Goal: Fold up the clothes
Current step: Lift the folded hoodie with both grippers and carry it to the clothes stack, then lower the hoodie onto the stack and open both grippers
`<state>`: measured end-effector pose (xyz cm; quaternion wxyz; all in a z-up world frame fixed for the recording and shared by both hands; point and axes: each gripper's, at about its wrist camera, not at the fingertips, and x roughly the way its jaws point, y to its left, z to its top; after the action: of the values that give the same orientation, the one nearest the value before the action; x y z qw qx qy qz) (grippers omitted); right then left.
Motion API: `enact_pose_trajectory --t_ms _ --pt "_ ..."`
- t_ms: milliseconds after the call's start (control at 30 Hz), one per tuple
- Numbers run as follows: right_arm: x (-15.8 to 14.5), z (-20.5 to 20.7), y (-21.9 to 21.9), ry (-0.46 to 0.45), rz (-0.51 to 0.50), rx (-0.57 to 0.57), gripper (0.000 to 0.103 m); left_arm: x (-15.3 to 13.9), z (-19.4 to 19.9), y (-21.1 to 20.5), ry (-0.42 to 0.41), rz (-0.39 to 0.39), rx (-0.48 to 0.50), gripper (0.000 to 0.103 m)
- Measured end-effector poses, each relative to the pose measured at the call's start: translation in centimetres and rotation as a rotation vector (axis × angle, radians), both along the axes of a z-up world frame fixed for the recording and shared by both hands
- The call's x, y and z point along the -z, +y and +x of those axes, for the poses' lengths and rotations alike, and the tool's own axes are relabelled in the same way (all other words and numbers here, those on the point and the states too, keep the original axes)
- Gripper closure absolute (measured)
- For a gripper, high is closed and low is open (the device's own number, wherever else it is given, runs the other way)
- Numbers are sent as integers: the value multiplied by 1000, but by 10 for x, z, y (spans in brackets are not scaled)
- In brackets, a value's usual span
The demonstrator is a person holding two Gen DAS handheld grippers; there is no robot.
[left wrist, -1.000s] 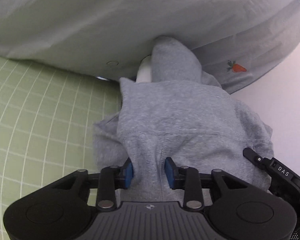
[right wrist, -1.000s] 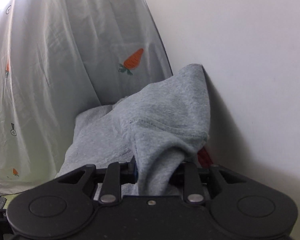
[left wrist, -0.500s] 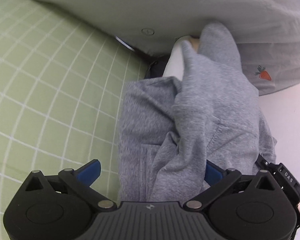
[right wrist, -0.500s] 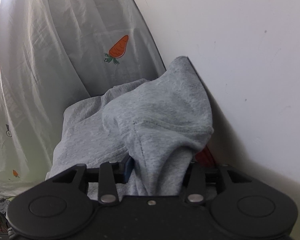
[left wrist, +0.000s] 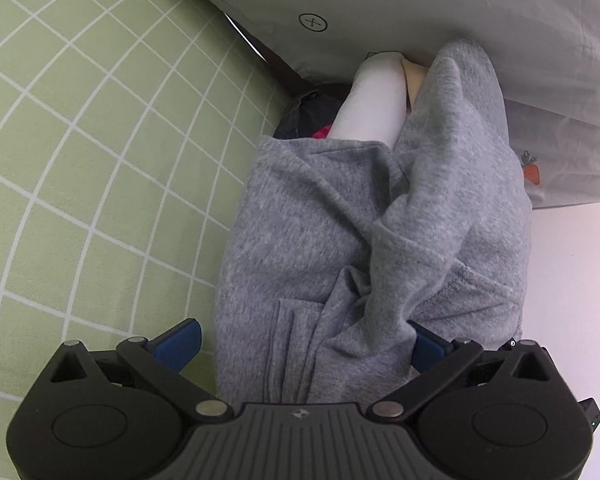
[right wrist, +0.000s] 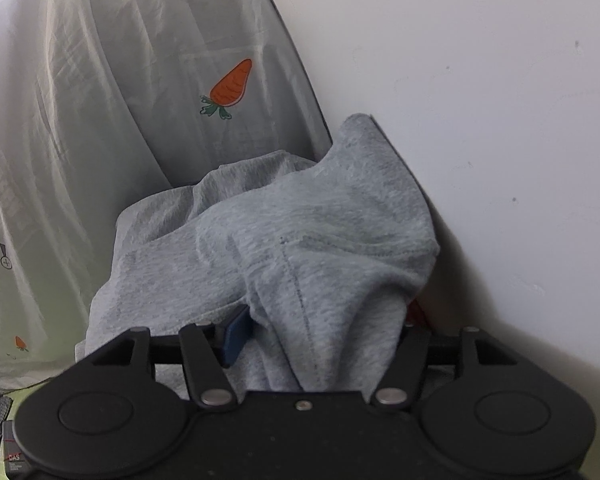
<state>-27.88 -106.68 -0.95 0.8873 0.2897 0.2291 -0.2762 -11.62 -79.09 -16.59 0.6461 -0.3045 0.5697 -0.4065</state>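
Left tongs [left wrist: 304,340] wide open, let go of soft grey sweatshirt [left wrist: 340,240]; right tongs [right wrist: 320,336] pinch it; next, grab new edge

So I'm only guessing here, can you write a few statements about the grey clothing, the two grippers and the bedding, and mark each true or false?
1. The left gripper is wide open. True.
2. The grey garment is neatly folded flat. False: it is bunched and rumpled.
3. The right gripper has grey fabric between its fingers. True.
4. The sheet is plain blue. False: it is green with a white grid.
5. The pale fabric carries a carrot print. True.
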Motion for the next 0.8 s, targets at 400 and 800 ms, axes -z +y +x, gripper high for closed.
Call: enact_pose_trajectory --t_ms 400,800 --pt "-8 -7 12 -18 -33 -21 74 -36 -20 14 -157 -43 18 73" --pt "-70 -46 40 -211 -121 36 80 -153 -60 37 -396 -232 41 76"
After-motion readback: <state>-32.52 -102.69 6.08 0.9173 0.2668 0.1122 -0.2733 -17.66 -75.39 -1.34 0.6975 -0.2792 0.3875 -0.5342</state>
